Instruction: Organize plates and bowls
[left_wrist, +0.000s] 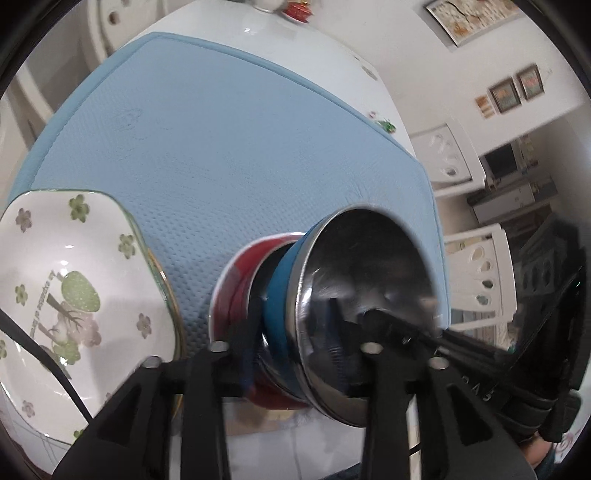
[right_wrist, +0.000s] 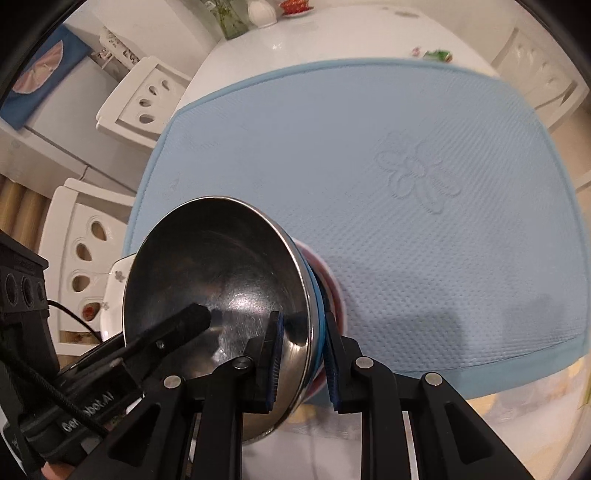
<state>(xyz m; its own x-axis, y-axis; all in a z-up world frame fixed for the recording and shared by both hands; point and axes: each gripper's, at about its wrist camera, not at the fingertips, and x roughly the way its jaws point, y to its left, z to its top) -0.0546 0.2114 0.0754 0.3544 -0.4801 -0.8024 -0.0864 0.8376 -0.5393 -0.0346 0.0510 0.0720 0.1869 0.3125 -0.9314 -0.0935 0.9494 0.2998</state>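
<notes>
Right gripper (right_wrist: 301, 354): jaws straddle the rim of the steel bowl (right_wrist: 218, 280), one pad inside, one outside against its blue outer wall. Pads look pressed on; bowl reads as held, tilted on edge.

Left gripper (left_wrist: 310, 332): jaws part-way apart around the same stack. One finger sits between the red bowl (left_wrist: 236, 291) and the steel bowl's blue wall, the other reaches inside the steel bowl. Can't tell whether these pads press or have let go.

Red bowl directly under the steel one, nested, near edge of the blue mat (right_wrist: 406, 166).

Just left of the left jaws: flowered plate (left_wrist: 74, 280), lying apart from the bowls.

Judgement: bowls almost stacked. Left to do: settle the steel bowl level, release, then deal with the plate.
</notes>
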